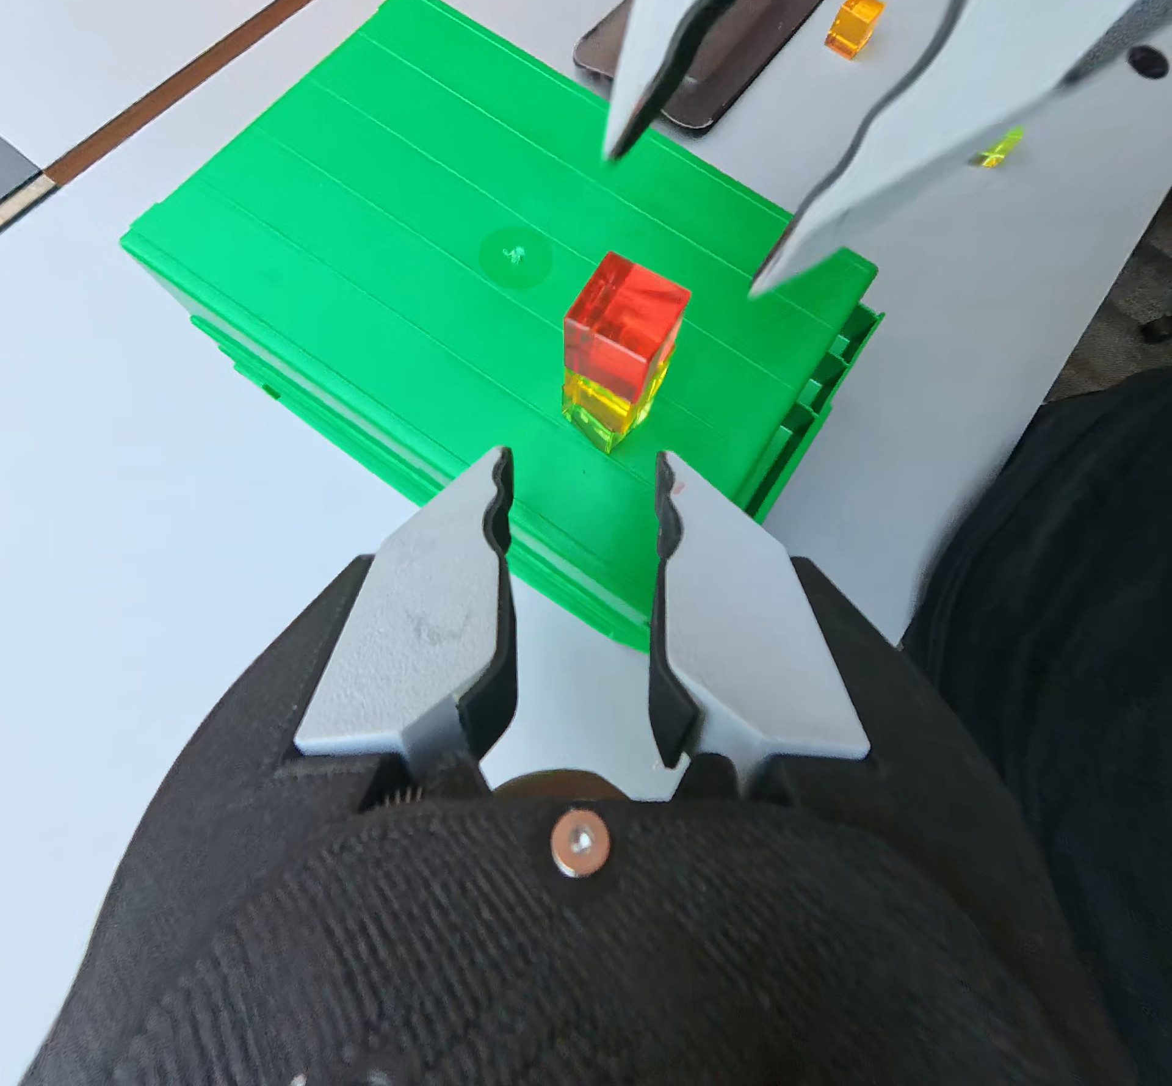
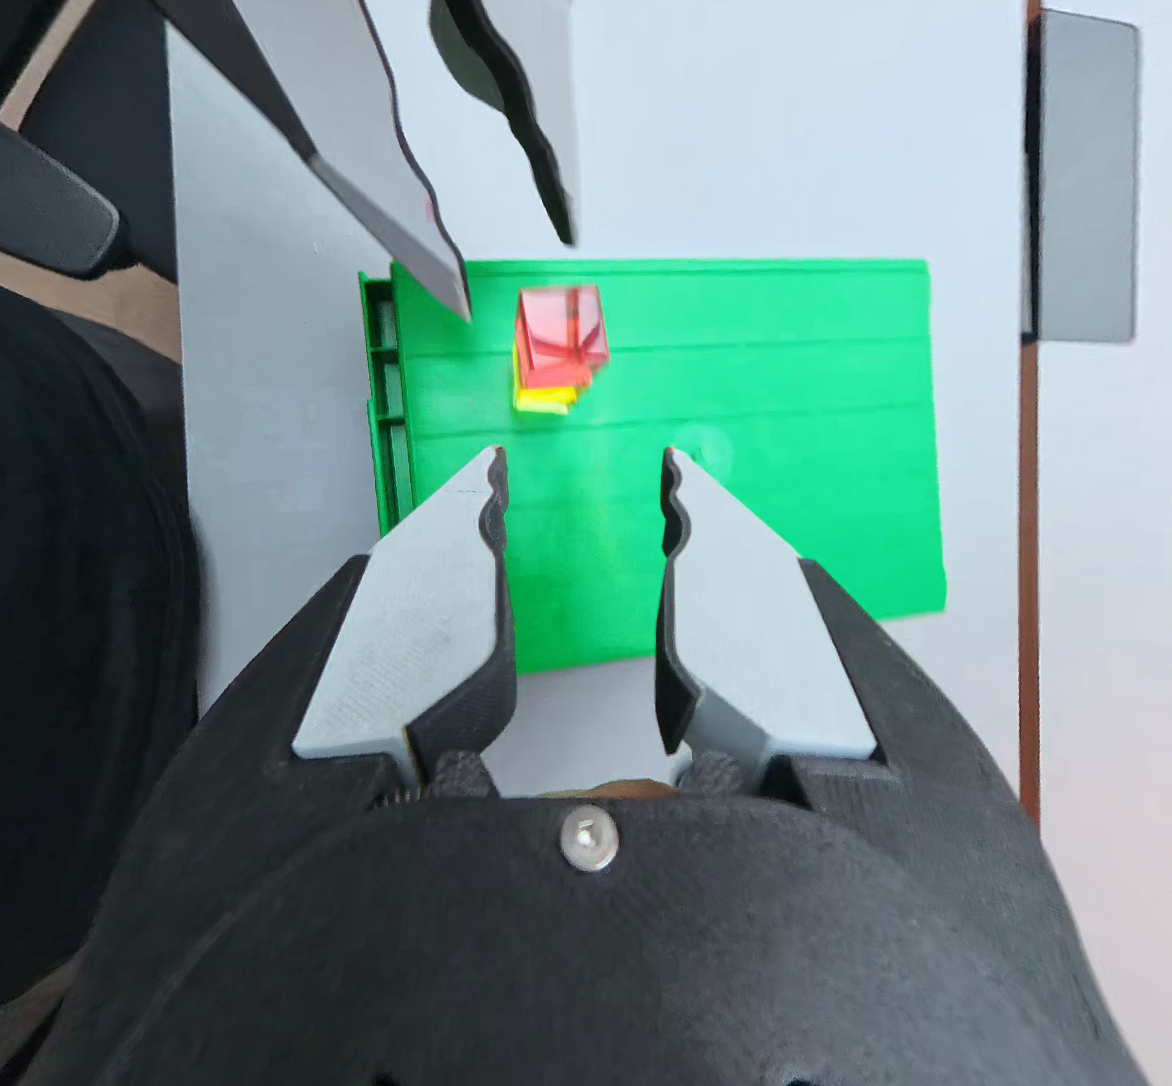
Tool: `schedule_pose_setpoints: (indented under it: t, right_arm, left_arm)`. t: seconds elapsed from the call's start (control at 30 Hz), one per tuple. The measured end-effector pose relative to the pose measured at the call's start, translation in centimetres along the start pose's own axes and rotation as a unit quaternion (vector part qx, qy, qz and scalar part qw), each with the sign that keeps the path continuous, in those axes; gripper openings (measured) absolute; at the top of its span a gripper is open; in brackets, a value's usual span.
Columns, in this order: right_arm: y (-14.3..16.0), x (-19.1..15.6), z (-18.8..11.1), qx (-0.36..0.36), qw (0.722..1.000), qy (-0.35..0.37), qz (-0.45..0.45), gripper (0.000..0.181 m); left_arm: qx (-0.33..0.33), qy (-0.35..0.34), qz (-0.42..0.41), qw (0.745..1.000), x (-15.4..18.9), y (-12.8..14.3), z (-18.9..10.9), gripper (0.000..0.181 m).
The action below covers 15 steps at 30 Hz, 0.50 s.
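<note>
Centre of the left wrist view: a clear red cube [image 1: 625,334] stacked on a yellow cube [image 1: 605,414], standing on a flat green box [image 1: 380,269] atop a pale table [image 1: 158,453]. Just below the stack, the left gripper [image 1: 581,460], jaws apart, holding nothing. Upper right, the right gripper [image 1: 685,221], also spread and empty, above the box. Farther up: an orange cube [image 1: 854,23] beside a dark phone [image 1: 729,34]. Seen from the right wrist view, blurred red cube [image 2: 561,336] upper centre.
</note>
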State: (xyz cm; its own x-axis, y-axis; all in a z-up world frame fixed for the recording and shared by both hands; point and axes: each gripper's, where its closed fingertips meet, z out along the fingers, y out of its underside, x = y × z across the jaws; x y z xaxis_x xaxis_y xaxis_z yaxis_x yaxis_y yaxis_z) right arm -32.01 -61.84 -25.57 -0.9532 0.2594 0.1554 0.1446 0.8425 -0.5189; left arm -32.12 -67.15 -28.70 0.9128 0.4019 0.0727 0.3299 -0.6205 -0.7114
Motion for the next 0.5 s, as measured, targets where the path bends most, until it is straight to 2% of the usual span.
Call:
schedule_pose_setpoints:
  t: [0.07,0.13,0.23,0.3,0.33,0.4,0.5]
  right_arm:
    - [2.2,0.5,-2.7,0.019,0.999,0.025,0.038,0.046]
    - [6.6,0.6,-5.5,0.02,0.995,0.037,0.095,0.052]
    - [18.7,0.5,-9.2,-0.074,0.98,0.074,0.171,0.055]
    - [26.3,-1.4,-11.0,-0.123,0.962,0.065,0.235,0.058]
    - [29.1,-2.7,-11.6,-0.136,0.954,0.056,0.262,0.059]
    - [32.4,-5.2,-11.9,-0.15,0.947,0.052,0.28,0.061]
    - [35.0,-8.1,-10.7,-0.182,0.947,0.05,0.261,0.06]
  left_arm:
    - [0.003,-0.002,-0.013,1.0,0.1,0.7,-0.6,0.042]
    - [0.002,0.003,-0.032,0.999,0.4,1.8,-1.1,0.044]
    - [-0.006,0.011,-0.046,0.999,1.2,3.9,-1.3,0.049]
    - [-0.012,0.019,-0.045,0.999,1.8,5.0,-1.2,0.055]
    - [-0.017,0.023,-0.043,0.999,2.1,5.4,-1.2,0.061]
    - [-0.021,0.03,-0.027,0.999,2.8,5.5,-1.4,0.069]
    - [-0.028,0.032,0.027,0.999,3.8,5.0,-1.7,0.072]
